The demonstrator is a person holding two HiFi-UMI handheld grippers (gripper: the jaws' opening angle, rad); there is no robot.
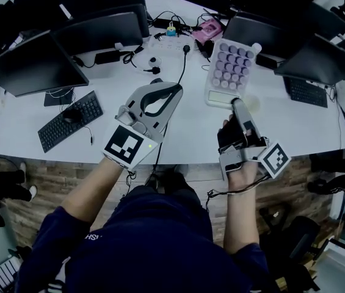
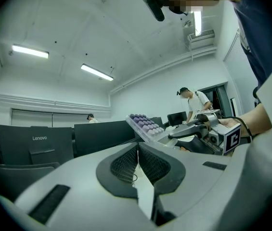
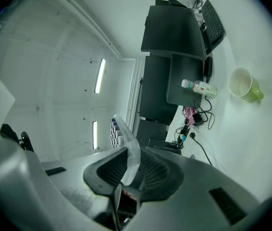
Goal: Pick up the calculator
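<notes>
Right gripper view: the right gripper (image 3: 126,170) pinches the calculator (image 3: 122,136) by 1 thin end edge, holding it above the desk (image 1: 193,133). It looks light, stiff and smooth; an end hold may let it droop or slip, so a deeper bite seems safer. The left gripper (image 2: 138,163) has its jaws together, empty.

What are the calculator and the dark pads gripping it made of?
The calculator looks like pale glossy plastic: smooth, faintly translucent edge, rounded lilac keys. The pads of the right gripper look like matte dark rubber, going by the ribbed texture, though foam is possible.
</notes>
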